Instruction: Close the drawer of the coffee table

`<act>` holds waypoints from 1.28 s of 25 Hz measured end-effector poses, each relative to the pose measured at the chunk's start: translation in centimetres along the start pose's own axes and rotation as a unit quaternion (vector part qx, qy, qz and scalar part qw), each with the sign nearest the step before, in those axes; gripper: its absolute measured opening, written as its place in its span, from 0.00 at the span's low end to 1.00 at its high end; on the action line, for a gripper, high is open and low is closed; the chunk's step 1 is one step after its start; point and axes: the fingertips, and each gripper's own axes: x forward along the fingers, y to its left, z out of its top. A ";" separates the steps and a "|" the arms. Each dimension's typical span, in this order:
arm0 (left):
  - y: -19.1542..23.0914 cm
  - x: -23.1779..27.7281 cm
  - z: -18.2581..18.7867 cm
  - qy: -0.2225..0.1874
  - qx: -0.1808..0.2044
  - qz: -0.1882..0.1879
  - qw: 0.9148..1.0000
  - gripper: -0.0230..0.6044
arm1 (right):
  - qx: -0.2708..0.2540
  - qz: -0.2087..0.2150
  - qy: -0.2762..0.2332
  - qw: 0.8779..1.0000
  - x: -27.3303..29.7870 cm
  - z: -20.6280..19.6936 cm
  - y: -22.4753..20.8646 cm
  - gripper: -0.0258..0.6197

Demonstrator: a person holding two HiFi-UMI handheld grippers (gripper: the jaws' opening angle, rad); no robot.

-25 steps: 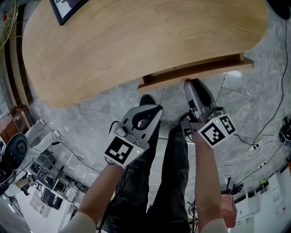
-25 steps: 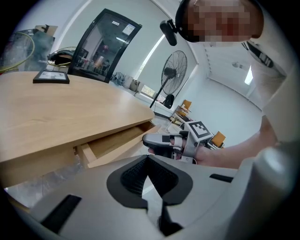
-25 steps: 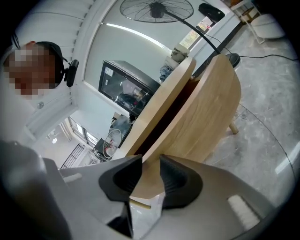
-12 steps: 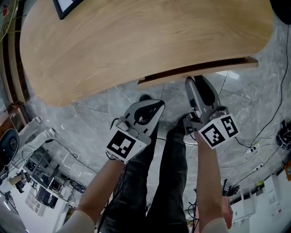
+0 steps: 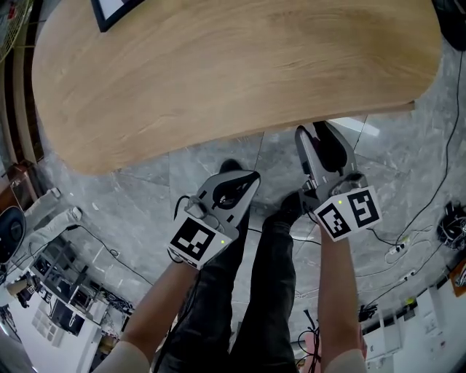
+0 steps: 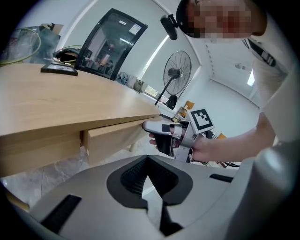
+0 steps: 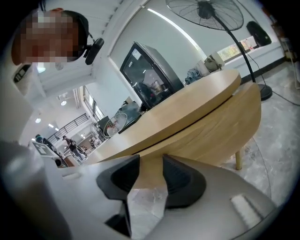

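Note:
The pale wood coffee table (image 5: 218,65) fills the top of the head view. Its drawer front (image 6: 115,138) shows in the left gripper view as a block under the tabletop; from above it is hidden beneath the table's edge. In the right gripper view the drawer front (image 7: 211,136) lies below a thin dark seam. My right gripper (image 5: 314,132) points at the table edge, close to the drawer; its jaws have just been opening and stand open (image 7: 151,161) with nothing between them. My left gripper (image 5: 250,176) hangs lower left, away from the table, tips together (image 6: 148,158).
A black-framed object (image 5: 109,11) lies on the table's far left. The person's legs (image 5: 247,291) stand on the grey marble floor below both grippers. Cables (image 5: 408,226) trail at the right. A standing fan (image 7: 206,9) is beyond the table's end.
The drawer front that stuck out under the table edge has slid out of sight beneath it. The right gripper has rolled and opened wider. The left gripper has sunk slightly.

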 end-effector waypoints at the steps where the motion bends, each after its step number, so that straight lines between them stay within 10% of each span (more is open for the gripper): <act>1: 0.1 0.0 0.0 0.000 -0.001 0.000 1.000 0.05 | -0.016 -0.005 0.000 1.000 0.2 0.0 -0.1 0.27; 32: 1.9 0.4 -1.7 -0.007 -0.013 0.011 1.000 0.05 | -0.252 -0.108 -0.071 0.959 4.5 1.5 -0.5 0.27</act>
